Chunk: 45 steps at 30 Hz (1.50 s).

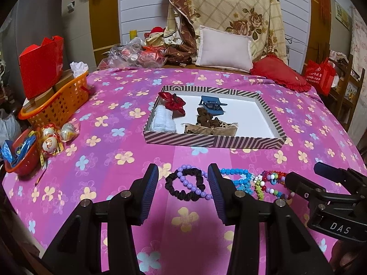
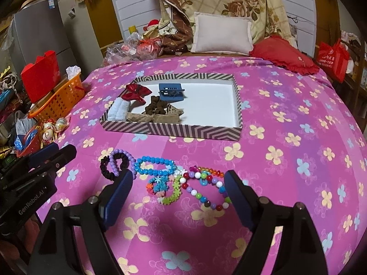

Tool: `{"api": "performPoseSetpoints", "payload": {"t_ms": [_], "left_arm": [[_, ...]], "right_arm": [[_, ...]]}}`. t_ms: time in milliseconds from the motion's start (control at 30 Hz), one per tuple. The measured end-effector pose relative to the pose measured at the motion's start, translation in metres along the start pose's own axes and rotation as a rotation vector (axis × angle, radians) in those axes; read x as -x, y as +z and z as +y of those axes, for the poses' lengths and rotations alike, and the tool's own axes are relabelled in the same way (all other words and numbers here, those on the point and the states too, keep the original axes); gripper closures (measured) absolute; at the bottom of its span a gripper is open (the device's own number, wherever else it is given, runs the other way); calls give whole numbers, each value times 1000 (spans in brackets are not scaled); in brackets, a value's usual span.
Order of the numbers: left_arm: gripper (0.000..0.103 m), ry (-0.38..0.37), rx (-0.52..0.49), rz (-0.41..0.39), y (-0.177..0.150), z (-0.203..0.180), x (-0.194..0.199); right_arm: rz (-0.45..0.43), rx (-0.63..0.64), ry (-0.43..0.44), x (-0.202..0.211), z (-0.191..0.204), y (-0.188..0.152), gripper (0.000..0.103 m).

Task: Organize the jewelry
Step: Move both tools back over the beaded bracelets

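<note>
Here the left gripper hangs over the pink flowered bedspread with its jaws partly apart and nothing pinched; a black scrunchie and a purple bead bracelet lie overlapped on the cloth between its blue pads, touching neither pad as far as the view shows. The right gripper stands wider, also holding nothing, its jaws bracketing a tangle of jewelry: a multicoloured bead bracelet, a green flower-bead strand and, just beyond, a blue bead bracelet. How the strands cross one another is hard to make out, and in the left wrist view the right pad covers part of the blue beads.

Farther up the bed sits a striped shallow box, well apart from the bracelets. Inside, crowded toward its left half, are a red bow, a blue hair claw, a brown scrunchie, a burlap bow and a pale blue folded piece that I cannot identify further. The near wall hides the lower edges of these.

At the bed's left edge, an orange basket is partly cut off by clutter.
</note>
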State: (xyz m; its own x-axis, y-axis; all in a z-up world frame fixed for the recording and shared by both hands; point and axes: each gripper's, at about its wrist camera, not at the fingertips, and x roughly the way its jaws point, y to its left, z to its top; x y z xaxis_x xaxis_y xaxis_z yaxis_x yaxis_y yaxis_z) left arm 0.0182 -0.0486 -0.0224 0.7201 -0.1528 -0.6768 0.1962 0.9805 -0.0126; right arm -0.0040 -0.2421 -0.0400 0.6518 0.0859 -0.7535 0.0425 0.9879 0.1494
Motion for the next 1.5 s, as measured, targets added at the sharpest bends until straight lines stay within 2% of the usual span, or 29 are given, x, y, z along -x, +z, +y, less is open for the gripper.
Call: {"api": "performPoseSetpoints", "payload": {"t_ms": [900, 1067, 1267, 1500], "left_arm": [[65, 6, -8, 13, -18, 21, -10], [65, -6, 12, 73, -28, 40, -26], [65, -71, 110, 151, -34, 61, -49], [65, -142, 196, 229, -28, 68, -76]], "right_arm": [[39, -3, -4, -13, -14, -16, 18], [49, 16, 5, -19, -24, -24, 18], [65, 35, 33, -29, -28, -32, 19], [66, 99, 70, -32, -15, -32, 35]]}}
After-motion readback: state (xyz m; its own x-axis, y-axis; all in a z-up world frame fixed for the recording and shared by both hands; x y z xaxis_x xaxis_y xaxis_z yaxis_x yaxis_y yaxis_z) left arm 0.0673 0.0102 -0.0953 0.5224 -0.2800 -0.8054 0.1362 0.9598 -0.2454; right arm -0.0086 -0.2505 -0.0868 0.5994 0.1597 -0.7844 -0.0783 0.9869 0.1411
